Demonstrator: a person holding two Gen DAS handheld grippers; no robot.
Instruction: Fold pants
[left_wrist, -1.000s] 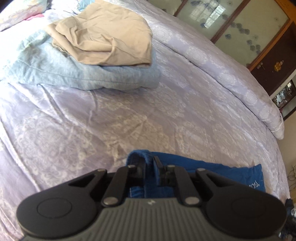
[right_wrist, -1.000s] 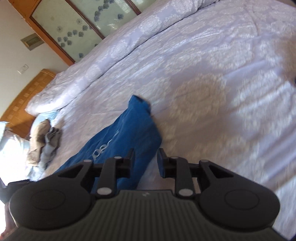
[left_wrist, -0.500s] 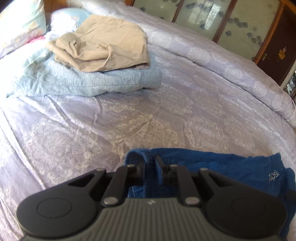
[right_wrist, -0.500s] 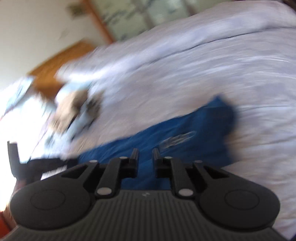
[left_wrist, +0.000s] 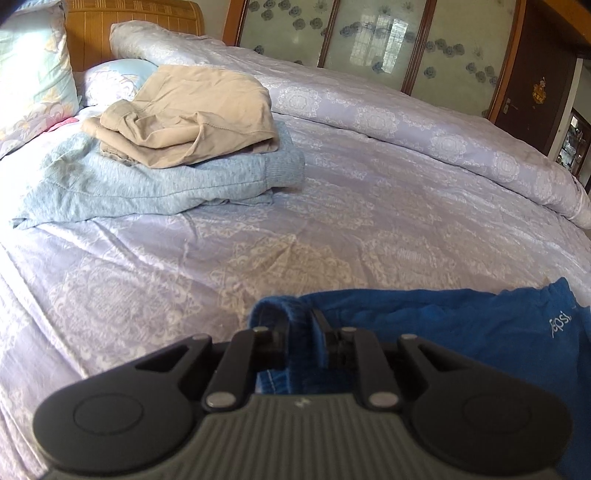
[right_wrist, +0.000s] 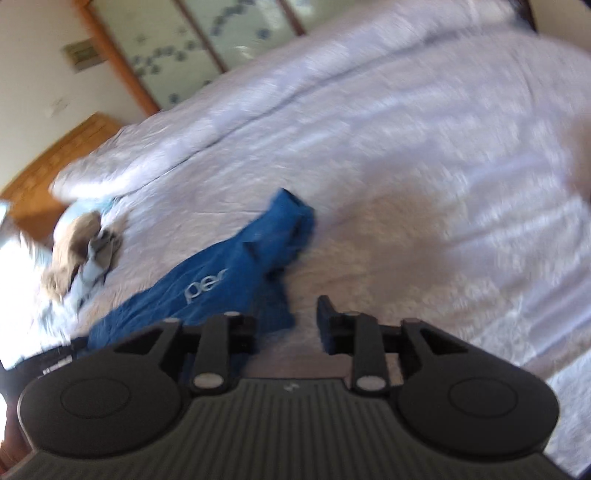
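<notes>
Left tool pinches blue pants on bed.

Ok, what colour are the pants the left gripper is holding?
Blue pants with white lettering, clearest in the left wrist view.

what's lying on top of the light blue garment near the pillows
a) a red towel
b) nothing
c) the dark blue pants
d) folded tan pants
d: the folded tan pants rest on the light blue garment, while the dark blue pants lie apart, nearer the camera, clamped in the left gripper.
</notes>
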